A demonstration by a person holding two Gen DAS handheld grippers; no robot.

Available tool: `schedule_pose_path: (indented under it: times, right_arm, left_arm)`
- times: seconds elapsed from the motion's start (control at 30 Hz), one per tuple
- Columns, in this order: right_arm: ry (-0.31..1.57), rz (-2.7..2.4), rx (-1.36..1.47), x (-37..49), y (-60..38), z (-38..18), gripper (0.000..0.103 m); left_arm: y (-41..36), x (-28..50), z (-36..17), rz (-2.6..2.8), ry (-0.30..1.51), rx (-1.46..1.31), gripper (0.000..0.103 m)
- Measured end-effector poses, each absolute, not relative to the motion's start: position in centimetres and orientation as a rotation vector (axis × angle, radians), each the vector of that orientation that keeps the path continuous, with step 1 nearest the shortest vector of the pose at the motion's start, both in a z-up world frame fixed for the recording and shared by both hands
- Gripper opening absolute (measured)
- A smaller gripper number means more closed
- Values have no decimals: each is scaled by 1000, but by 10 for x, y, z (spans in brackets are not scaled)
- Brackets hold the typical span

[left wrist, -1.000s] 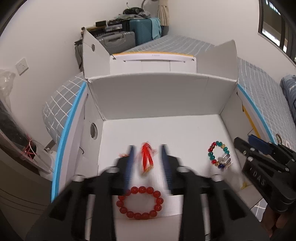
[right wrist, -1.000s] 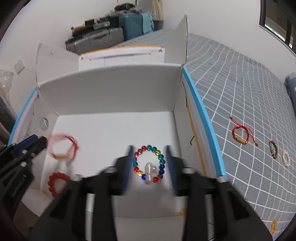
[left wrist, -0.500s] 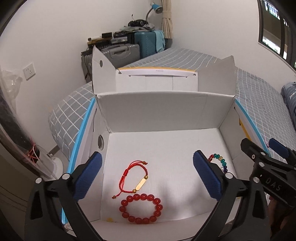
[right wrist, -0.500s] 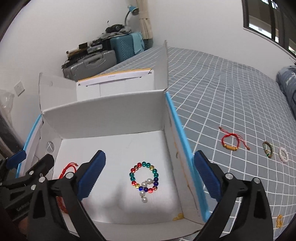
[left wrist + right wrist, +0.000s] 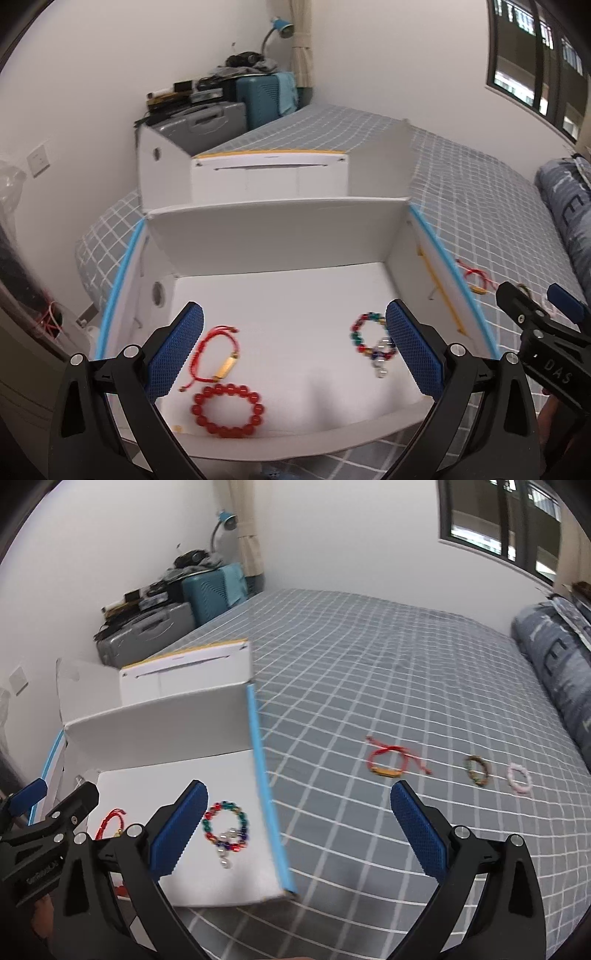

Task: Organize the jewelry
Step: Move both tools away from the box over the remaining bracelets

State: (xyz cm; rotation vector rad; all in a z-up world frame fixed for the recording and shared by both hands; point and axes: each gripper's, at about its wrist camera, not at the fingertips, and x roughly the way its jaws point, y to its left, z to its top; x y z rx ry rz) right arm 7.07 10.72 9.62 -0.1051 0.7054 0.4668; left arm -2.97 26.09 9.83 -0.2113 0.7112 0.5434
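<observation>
Bed [image 5: 369,672] | white box [image 5: 280,240] at edge | left tool [image 5: 293,349], right tool [image 5: 299,834] spread, empty

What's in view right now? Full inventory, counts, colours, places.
box: 1, white with blue edges, open on the bed
red bead bracelet: 1, red, box floor, near left
red cord bracelet with gold bar: 1, box floor, just behind the bead bracelet
multicolour bead bracelet: 1, with silver charm, box floor, right side
cord bracelet: 1, red with gold bar, on the bedspread right of the box
dark bead bracelet: 1, greenish-brown, bedspread, further right
pink bracelet: 1, bedspread, rightmost
bedspread: 1, grey with white grid
suitcases: 2, grey and teal, far corner
desk lamp: 1, blue
left gripper: open, over box
right gripper: open, over box's right wall
</observation>
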Motion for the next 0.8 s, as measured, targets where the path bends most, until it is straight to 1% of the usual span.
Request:
schedule_pose_path:
  times: [0.2, 0.43, 0.6, 0.8]
  right_arm:
    - [699, 399, -93, 73, 58, 102, 95]
    - [693, 331, -52, 73, 4, 108, 95]
    - [688, 280, -42, 71, -36, 112, 95]
    - [697, 186, -50, 70, -94, 103, 95]
  left_arm:
    - [228, -22, 112, 468, 670, -195, 97]
    - [185, 0, 119, 387, 670, -163, 97]
    - [137, 33, 123, 301, 687, -98, 97]
    - [90, 86, 107, 188, 752, -71, 97]
